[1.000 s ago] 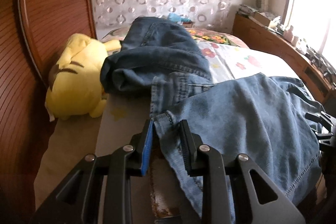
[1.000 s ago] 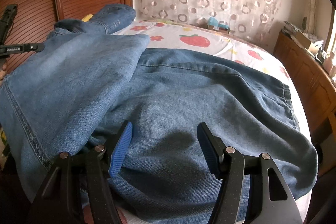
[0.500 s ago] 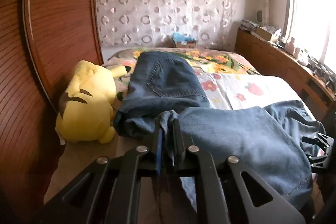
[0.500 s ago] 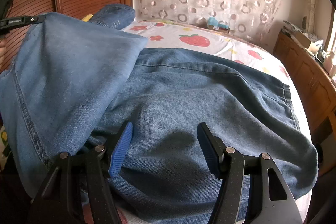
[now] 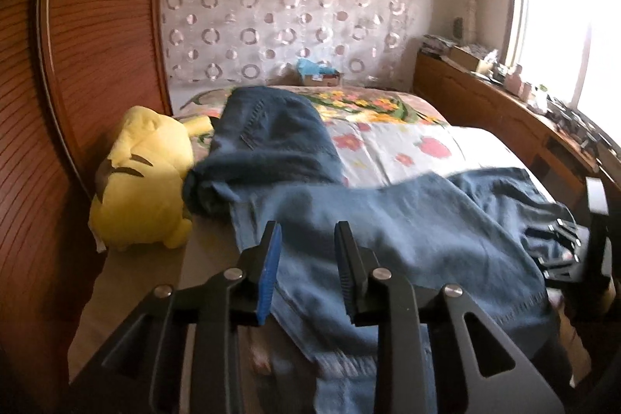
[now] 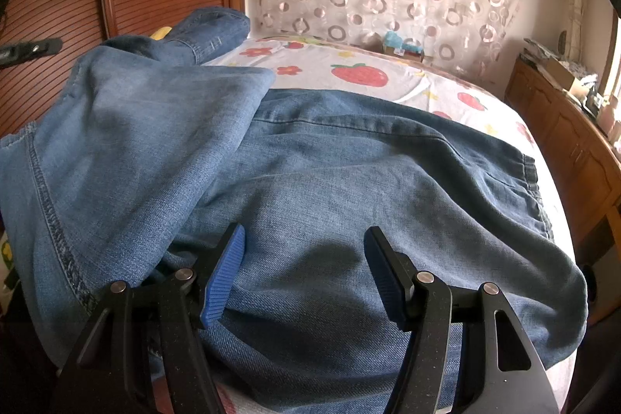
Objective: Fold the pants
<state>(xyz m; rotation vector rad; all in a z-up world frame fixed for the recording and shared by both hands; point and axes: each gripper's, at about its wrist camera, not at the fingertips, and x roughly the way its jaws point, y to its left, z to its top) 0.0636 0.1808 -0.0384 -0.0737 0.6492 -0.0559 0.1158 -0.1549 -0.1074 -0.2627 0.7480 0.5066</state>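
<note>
Left wrist view: left gripper (image 5: 306, 270) jaws parted, empty, over jeans (image 5: 388, 231); right gripper (image 6: 302, 278) jaws wide, empty, above denim on bed (image 6: 427, 88).

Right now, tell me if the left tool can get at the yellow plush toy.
Probably yes: the left tool is open and holds nothing, and the yellow plush toy lies uncovered beside the jeans, nothing between.

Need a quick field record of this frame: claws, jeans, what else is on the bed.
left claw: open, over the jeans, gripping nothing
right claw: open, above the denim, gripping nothing
jeans: light blue, one leg folded over the other, lying on the bed
darker jeans: bunched beside the plush
plush: yellow, by the wooden headboard
bedsheet: strawberry and flower print
</note>
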